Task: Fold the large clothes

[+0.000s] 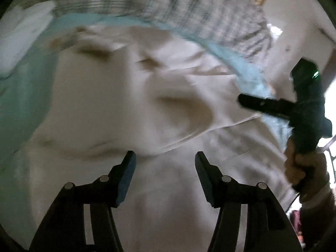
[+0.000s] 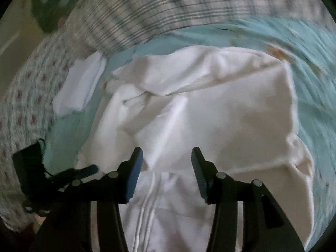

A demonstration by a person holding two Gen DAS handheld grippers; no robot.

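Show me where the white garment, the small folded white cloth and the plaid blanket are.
white garment (image 2: 220, 109), right wrist view, on its flat upper panel.
small folded white cloth (image 2: 82, 84), right wrist view, on its top face.
plaid blanket (image 2: 159, 6), right wrist view, on its striped surface.

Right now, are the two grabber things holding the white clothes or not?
Left gripper: open, holding nothing, above the white garment.
Right gripper: open, holding nothing, above the same garment.
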